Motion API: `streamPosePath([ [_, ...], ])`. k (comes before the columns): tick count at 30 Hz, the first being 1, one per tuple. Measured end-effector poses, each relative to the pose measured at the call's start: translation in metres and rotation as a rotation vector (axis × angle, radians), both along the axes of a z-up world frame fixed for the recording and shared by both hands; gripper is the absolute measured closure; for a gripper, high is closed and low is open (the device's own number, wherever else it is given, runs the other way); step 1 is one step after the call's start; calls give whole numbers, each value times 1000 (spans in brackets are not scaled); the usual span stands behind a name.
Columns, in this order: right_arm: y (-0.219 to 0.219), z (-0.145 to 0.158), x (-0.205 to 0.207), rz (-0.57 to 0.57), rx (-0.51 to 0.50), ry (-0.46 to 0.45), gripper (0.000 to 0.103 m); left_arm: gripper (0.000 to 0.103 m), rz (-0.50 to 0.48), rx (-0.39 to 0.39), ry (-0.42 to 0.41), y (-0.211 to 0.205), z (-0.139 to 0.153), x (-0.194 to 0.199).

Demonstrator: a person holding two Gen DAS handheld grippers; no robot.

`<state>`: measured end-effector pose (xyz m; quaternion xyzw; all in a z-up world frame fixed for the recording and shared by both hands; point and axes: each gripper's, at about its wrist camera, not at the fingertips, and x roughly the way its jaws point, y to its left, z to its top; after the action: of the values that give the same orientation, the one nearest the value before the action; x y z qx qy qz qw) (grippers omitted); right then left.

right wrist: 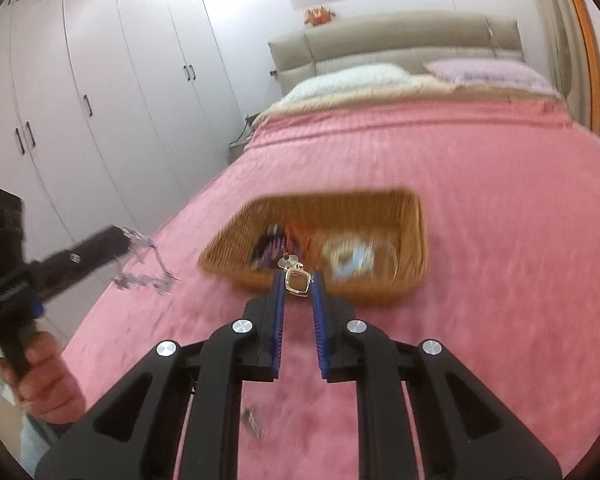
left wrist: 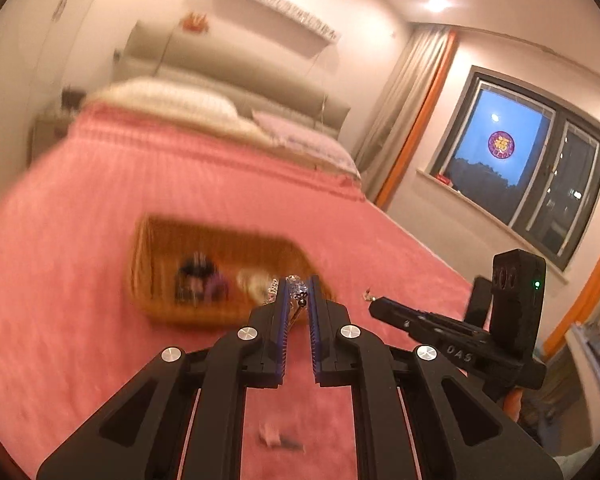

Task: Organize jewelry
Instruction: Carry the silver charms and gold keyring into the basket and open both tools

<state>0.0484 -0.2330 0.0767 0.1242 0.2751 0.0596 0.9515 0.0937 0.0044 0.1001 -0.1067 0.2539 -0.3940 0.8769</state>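
Observation:
A woven brown basket (left wrist: pixel 156 248) (right wrist: pixel 412 216) lies on the pink bedspread, holding dark, purple and pale jewelry pieces (left wrist: pixel 198 280) (right wrist: pixel 276 248). My left gripper (left wrist: pixel 299 286) is shut on a clear crystal piece (left wrist: pixel 298 284) just before the basket's near right corner; in the right wrist view the left gripper (right wrist: pixel 130 242) carries a dangling crystal chain (right wrist: pixel 144 276) left of the basket. My right gripper (right wrist: pixel 298 280) is shut on a gold square ring piece (right wrist: pixel 298 280) over the basket's near rim. The right gripper (left wrist: pixel 374 300) shows at the right in the left wrist view.
A small dark hair clip (right wrist: pixel 253 424) (left wrist: pixel 278 438) lies on the bedspread (right wrist: pixel 500 280) under the grippers. Pillows (right wrist: pixel 352 78) and a padded headboard (right wrist: pixel 380 36) are at the far end. White wardrobes (right wrist: pixel 100 100) stand left; a window (left wrist: pixel 520 168) is right.

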Motion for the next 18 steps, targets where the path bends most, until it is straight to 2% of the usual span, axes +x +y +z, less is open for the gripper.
streamPosePath([
  [4, -4, 29, 34, -35, -62, -37, 91, 96, 37, 48, -83, -22, 31, 23],
  [6, -6, 33, 55, -51, -82, -33, 91, 96, 93, 106, -119, -37, 34, 39],
  [8, -9, 30, 80, -69, -102, -15, 91, 96, 145, 164, -125, -56, 25, 64],
  [12, -16, 5, 124, -91, -108, 62, 91, 96, 194, 218, -43, -84, -14, 118],
  [18, -33, -47, 168, -90, -53, 199, 91, 95, 202, 232, 70, -88, -62, 159],
])
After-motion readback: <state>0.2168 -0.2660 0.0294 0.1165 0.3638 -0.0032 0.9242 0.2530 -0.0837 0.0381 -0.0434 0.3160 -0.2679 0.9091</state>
